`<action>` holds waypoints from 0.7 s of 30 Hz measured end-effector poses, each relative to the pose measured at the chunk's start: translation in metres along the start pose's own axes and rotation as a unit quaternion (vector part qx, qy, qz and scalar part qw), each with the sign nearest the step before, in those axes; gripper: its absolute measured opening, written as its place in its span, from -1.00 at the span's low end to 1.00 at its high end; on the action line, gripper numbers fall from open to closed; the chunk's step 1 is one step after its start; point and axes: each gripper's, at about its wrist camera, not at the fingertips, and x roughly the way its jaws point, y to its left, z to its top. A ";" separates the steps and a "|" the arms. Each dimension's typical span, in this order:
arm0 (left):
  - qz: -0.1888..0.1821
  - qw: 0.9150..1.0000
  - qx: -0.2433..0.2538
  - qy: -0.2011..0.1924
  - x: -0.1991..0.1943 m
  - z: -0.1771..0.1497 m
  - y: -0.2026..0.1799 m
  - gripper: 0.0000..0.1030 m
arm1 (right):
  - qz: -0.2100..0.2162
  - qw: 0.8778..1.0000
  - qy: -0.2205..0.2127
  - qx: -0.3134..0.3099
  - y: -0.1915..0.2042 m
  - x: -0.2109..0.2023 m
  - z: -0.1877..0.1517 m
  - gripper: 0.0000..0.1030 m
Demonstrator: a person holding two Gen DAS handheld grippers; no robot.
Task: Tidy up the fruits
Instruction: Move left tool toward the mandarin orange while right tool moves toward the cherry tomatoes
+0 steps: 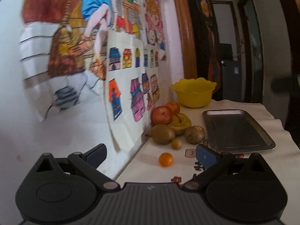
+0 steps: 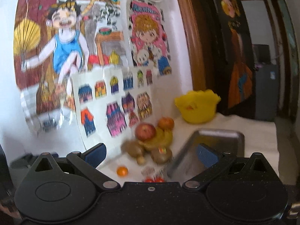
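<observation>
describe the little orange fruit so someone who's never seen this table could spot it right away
Start at the metal tray on the white cloth, then look left to the fruit pile by the wall. The small orange fruit lies alone in front of that pile, touching nothing, the only bright orange ball.

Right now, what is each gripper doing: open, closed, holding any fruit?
Left gripper: open, holding nothing, above the table short of the small orange.
Right gripper: open, holding nothing.
</observation>
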 end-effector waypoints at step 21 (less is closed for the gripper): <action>-0.029 0.995 0.028 0.092 0.111 -0.018 -0.002 0.99 | 0.145 0.971 0.089 -0.165 -0.040 0.124 -0.019 0.99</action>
